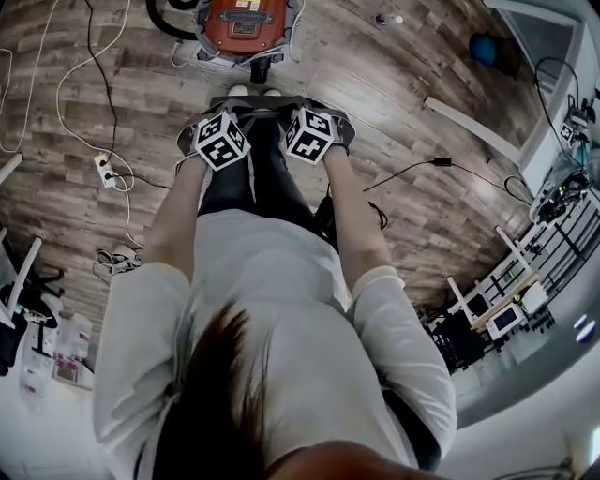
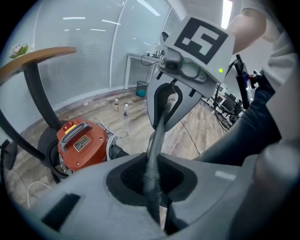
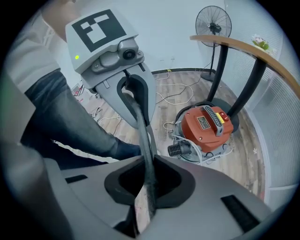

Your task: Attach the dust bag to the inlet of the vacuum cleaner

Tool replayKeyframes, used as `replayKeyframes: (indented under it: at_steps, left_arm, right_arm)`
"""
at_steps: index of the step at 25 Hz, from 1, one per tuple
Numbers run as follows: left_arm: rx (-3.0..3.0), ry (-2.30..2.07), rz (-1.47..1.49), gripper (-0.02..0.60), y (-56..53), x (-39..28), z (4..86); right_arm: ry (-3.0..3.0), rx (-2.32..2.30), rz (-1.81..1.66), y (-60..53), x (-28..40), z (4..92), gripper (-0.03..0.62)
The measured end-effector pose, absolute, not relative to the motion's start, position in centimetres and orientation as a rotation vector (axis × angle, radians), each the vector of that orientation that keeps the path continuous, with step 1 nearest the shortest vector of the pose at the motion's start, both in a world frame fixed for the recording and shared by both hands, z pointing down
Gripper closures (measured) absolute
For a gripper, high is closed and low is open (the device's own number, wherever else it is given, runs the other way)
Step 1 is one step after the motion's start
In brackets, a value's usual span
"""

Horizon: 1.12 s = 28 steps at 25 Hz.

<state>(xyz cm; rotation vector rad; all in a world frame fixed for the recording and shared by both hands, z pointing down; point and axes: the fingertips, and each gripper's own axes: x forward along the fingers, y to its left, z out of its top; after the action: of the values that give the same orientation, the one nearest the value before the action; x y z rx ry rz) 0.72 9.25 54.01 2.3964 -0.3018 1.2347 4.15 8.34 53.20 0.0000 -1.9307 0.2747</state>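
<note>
Left gripper view: left gripper [image 2: 153, 187] pinches one edge of the dust bag [image 2: 157, 140], right gripper [image 3: 146, 187] the opposite edge.

Vacuum cleaner [image 1: 246, 26] at top centre, dust bag [image 1: 281, 100] just below it
Power strip [image 1: 105, 170] on the floor [image 1: 375, 84] at middle left, cable [image 1: 412, 171] at middle right

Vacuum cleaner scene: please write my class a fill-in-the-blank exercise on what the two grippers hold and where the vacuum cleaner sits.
1. The left gripper and the right gripper both hold the same grey ____.
2. Each gripper's jaws are ____ on its edge.
3. The vacuum cleaner stands on a ____ floor.
4. In the right gripper view, the vacuum cleaner lies to the ____ of the jaws.

Missing words: dust bag; shut; wooden; right.
</note>
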Motion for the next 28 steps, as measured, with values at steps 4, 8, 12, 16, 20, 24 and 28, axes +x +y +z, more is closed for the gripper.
replayKeyframes:
  at_steps: [4,8,12,16,20,24,28]
  left_arm:
    - [2.368,-0.291,1.249,0.538,9.0,0.1,56.6]
    - [2.361,-0.306,1.260,0.538,8.5,-0.1,59.4]
    - [2.338,-0.319,1.260,0.538,8.4,-0.1,62.3]
    - [2.319,-0.340,1.257,0.538,8.1,-0.3,64.7]
    - [2.319,-0.344,1.255,0.538,7.9,-0.6,67.0]
    - [2.344,-0.297,1.272,0.538,7.8,-0.5,69.0]
    - [2.361,-0.249,1.295,0.538,7.5,-0.3,70.6]
  right_arm:
    - [-1.951,0.006,0.335,8.1,3.5,55.9,0.553]
    - [-1.940,0.003,0.340,7.5,3.4,58.8,0.554]
    - [-1.934,-0.010,0.340,7.4,3.4,61.7,0.556]
    - [-1.935,-0.017,0.325,7.0,3.2,64.3,0.556]
    - [-1.932,-0.033,0.315,6.9,2.9,66.5,0.556]
    - [-1.933,-0.024,0.335,6.9,3.0,68.5,0.557]
    - [-1.937,0.006,0.360,6.8,3.2,70.1,0.559]
